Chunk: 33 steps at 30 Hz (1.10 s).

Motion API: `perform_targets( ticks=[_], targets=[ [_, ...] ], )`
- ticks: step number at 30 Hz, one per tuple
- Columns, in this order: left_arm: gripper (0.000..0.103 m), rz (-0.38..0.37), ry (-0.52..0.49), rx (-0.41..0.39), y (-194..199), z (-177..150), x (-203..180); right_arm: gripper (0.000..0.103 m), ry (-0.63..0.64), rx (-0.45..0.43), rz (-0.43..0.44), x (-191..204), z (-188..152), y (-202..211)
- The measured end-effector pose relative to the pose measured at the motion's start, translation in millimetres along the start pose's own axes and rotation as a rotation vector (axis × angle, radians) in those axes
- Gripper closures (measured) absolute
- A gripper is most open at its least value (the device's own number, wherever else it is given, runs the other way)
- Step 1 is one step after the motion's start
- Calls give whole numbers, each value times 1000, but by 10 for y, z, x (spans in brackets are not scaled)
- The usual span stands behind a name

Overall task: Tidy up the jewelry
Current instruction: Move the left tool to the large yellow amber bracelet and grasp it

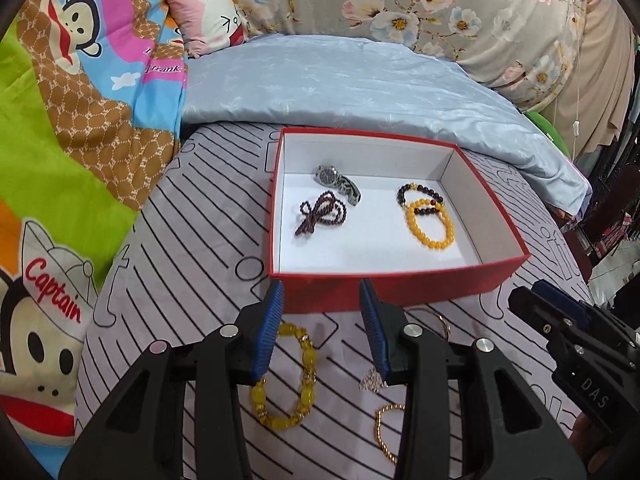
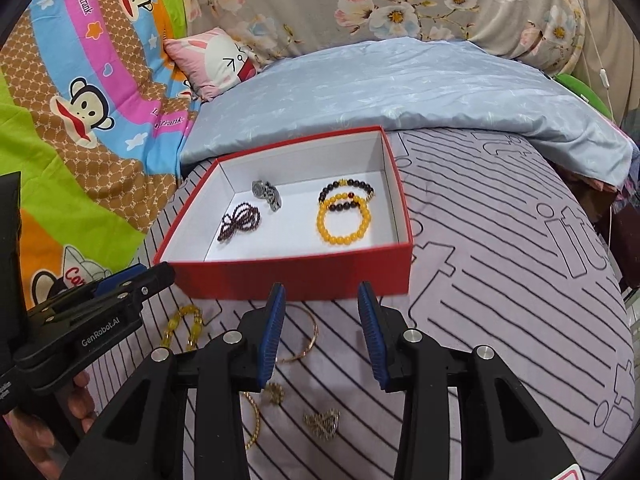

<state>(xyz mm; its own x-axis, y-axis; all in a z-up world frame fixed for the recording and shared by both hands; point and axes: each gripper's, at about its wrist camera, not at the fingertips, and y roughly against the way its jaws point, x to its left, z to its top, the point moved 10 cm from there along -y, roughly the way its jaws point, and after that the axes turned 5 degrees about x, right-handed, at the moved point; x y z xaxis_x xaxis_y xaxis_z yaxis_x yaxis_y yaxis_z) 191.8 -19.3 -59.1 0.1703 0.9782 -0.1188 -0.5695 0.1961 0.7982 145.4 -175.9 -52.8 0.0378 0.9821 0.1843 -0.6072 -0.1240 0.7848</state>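
Observation:
A red box [image 1: 400, 286] with a white inside sits on the striped bed sheet. It holds a silver watch [image 1: 338, 182], a dark beaded string [image 1: 320, 214], a dark bead bracelet [image 1: 420, 196] and a yellow bead bracelet [image 1: 430, 224]. My left gripper [image 1: 322, 292] is open and empty just before the box's near wall. Below it lie a yellow bracelet [image 1: 298, 376], a small sparkly piece [image 1: 370, 380] and a gold bead chain [image 1: 384, 428]. My right gripper [image 2: 322, 294] is open and empty at the box [image 2: 304, 276]. A thin gold bangle [image 2: 306, 340] and a gold sparkly piece [image 2: 322, 424] lie under it.
A blue quilt [image 1: 340, 84] lies folded behind the box. A cartoon monkey blanket [image 1: 80, 120] covers the left side. A pink pillow [image 1: 212, 16] and a floral cover [image 1: 440, 4] are at the back. The bed's edge falls away at the right [image 2: 608, 280].

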Motion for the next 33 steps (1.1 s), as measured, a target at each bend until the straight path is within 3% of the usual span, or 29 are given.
perform_targets(
  ticks=[22, 33],
  targets=[
    [65, 35, 4, 103, 14, -726, 207, 66, -19, 86, -1, -109, -679, 154],
    [65, 50, 50, 134, 32, -936, 466, 66, -6, 103, 2, -51, -821, 182]
  ],
)
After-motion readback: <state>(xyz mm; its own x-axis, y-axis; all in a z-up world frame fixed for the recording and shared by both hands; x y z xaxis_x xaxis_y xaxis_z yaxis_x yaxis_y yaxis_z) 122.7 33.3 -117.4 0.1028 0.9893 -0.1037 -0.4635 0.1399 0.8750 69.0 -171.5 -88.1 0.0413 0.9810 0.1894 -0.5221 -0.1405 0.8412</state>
